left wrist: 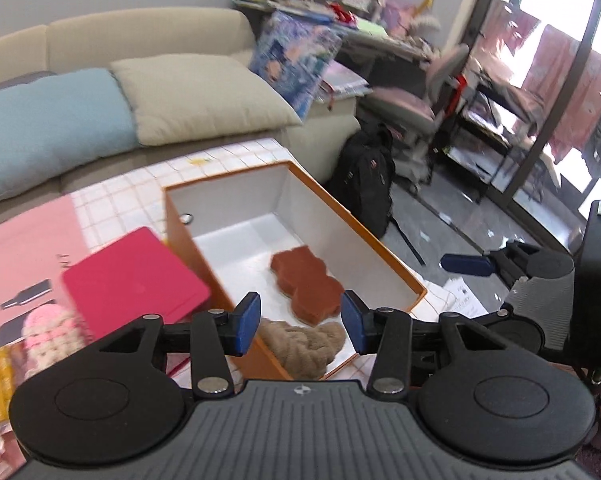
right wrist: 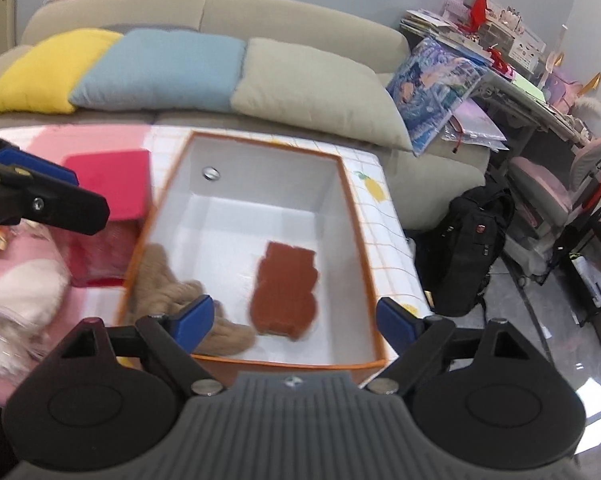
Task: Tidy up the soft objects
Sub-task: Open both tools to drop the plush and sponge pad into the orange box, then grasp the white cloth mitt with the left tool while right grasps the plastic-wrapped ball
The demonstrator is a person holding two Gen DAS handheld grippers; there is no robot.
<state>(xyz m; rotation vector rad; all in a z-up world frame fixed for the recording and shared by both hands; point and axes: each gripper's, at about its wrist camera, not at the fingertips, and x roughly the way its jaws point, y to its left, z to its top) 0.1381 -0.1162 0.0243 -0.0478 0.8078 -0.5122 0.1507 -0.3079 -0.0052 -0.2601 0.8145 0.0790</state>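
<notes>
Both the left gripper [left wrist: 300, 322] and the right gripper [right wrist: 296, 322] are hovering with fingers apart and holding nothing above the orange cardboard box with white inside [right wrist: 356, 216], where a flat brown bear-shaped sponge [right wrist: 286, 290] is lying at centre beside a beige knitted piece [right wrist: 168, 284] at lower left.

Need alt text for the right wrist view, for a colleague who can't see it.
An open right gripper hovers empty over an orange box with a white interior, holding a brown bear-shaped sponge and a tan knitted item. A red box and cushioned sofa lie beyond.
</notes>
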